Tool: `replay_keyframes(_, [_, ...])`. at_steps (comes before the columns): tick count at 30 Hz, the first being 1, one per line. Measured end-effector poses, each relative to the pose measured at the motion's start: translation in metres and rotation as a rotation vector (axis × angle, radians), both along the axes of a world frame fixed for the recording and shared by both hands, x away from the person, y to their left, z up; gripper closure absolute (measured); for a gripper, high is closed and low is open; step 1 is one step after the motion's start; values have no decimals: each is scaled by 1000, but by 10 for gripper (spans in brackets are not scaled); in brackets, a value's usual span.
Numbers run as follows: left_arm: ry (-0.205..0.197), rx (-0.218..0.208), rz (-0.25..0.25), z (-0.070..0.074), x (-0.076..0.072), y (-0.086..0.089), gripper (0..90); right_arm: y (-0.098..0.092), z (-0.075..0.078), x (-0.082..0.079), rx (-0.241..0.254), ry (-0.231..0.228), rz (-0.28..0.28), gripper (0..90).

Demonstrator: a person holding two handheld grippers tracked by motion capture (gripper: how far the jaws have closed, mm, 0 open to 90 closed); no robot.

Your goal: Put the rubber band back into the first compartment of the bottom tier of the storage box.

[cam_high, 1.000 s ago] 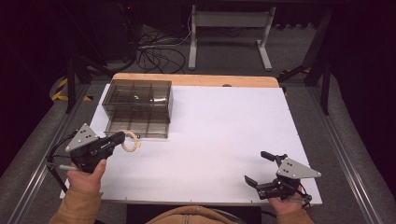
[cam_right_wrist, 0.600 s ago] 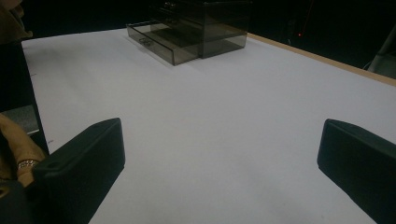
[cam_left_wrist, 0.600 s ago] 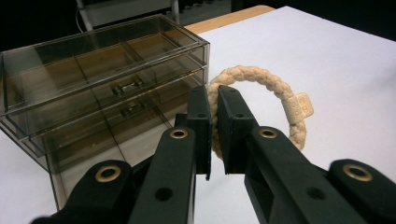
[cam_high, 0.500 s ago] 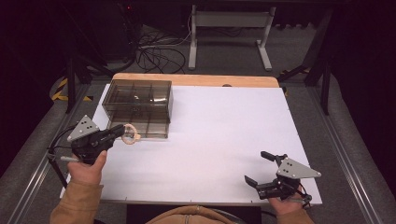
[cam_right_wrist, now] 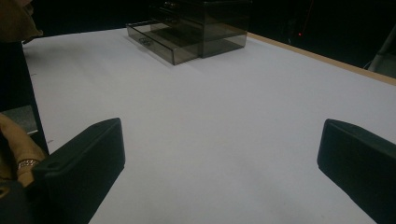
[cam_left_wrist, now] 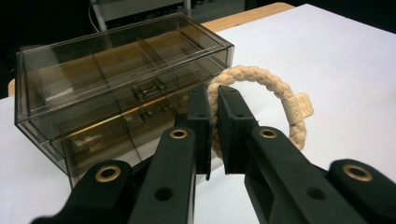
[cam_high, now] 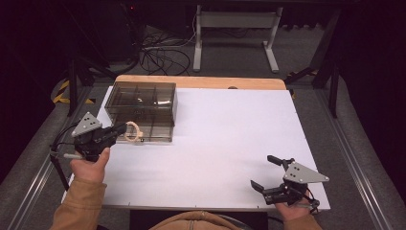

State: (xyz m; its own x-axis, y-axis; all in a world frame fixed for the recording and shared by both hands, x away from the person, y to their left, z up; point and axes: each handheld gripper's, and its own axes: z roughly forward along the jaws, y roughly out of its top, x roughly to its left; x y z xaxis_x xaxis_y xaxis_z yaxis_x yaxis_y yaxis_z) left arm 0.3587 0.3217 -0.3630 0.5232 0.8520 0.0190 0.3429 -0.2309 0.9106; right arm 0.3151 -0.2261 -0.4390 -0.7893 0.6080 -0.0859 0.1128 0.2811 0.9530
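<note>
Rope bracelet (cam_left_wrist: 275,100) pinched in my left gripper (cam_left_wrist: 214,116), held at the front of the smoky drawer box (cam_left_wrist: 116,88).

My left jaws are nearly together on the braided loop, which stands upright just before the box's lower drawer (pulled out a little, as the right gripper view shows). The box sits at the far left of the white tabletop (cam_high: 225,129); nothing else lies between. My right gripper (cam_high: 271,173) rests low at the near right, jaws wide and empty. Since a second ago my left hand (cam_high: 88,163) has carried the bracelet forward toward the box; the right has stayed put.
</note>
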Motion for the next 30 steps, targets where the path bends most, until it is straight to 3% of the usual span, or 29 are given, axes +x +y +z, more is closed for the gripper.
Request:
replay_keyframes(11, [0, 9, 43, -1, 12, 6, 841, 0, 0, 1, 1, 3, 0, 12])
replay_keyframes(18, [-15, 40, 73, -3, 19, 10, 840, 1, -1, 2, 3, 7, 1, 12])
replay_keyframes(30, [-15, 37, 116, -8, 31, 23, 839, 1, -1, 2, -1, 4, 1, 12])
